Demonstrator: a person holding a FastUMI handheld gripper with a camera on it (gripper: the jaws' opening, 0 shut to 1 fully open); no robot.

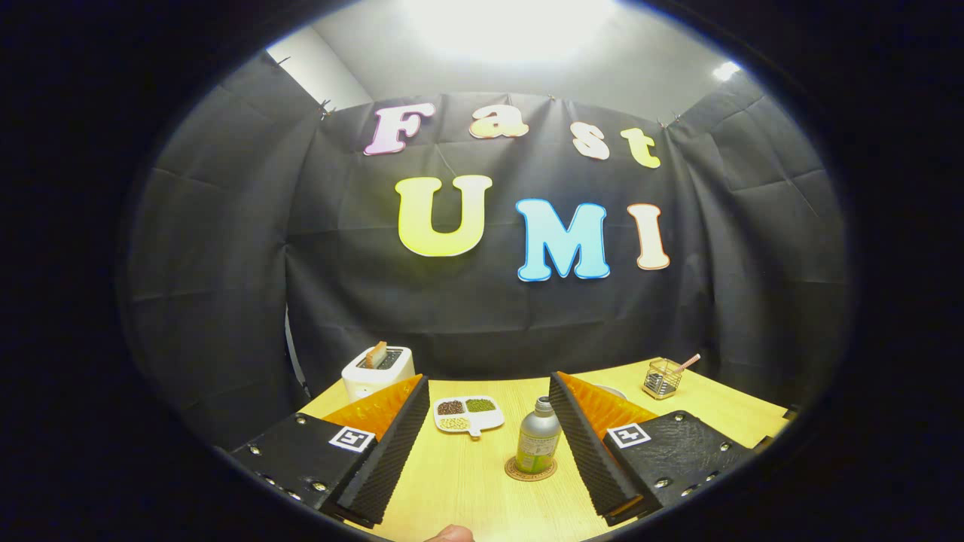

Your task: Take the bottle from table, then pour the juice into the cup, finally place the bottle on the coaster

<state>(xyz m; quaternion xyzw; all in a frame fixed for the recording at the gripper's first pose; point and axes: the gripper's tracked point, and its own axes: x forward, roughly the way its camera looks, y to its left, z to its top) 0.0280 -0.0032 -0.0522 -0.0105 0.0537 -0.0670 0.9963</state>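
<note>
A silver bottle (538, 443) with a green label stands upright on a round cork coaster (530, 470) on the wooden table. It sits between my two fingers, nearer the right one, and neither finger touches it. My gripper (489, 391) is open wide with nothing held. A pale rim of what may be the cup (611, 391) peeks out behind the right finger, mostly hidden.
A white toaster (377, 371) with a slice in it stands at the back left. A white divided dish (468, 413) of beans lies beyond the fingers. A wire holder (663, 378) with a straw stands at the back right. A fingertip (449, 534) shows at the table's near edge.
</note>
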